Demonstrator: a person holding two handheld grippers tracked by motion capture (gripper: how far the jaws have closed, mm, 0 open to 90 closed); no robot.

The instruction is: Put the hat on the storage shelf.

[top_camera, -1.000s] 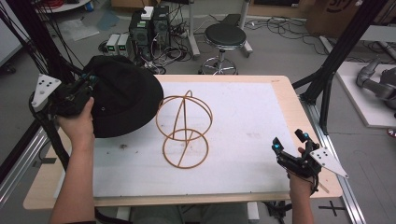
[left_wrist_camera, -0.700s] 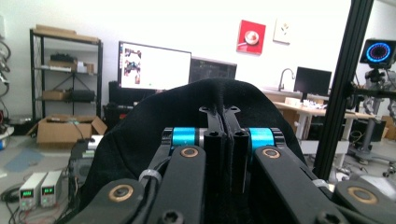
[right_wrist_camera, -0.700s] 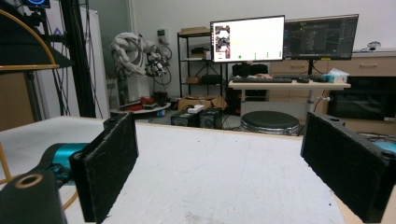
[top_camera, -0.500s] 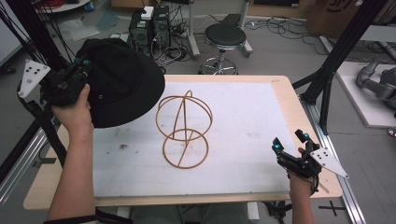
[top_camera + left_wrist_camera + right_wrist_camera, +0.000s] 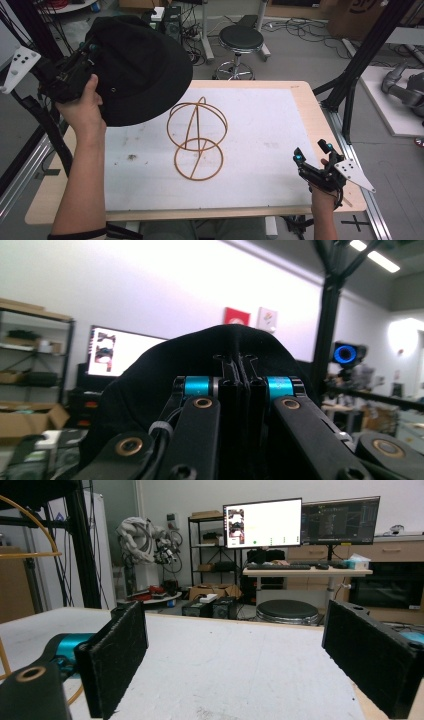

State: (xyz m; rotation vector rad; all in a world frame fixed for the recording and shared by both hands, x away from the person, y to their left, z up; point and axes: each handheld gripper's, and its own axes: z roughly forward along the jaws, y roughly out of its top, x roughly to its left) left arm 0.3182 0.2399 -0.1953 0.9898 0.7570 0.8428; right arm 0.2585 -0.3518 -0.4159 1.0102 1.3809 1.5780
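The hat (image 5: 135, 70) is plain black, and the wire stand (image 5: 197, 140) is golden-orange. The surface (image 5: 260, 135) is white, lightly smudged, with pale wood edges, and both claws are black with turquoise rollers.

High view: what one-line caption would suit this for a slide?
Left gripper holds a black hat above the wire stand; right gripper rests open on the table.

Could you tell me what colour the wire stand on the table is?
The wire stand is golden orange, clearest in the high view.
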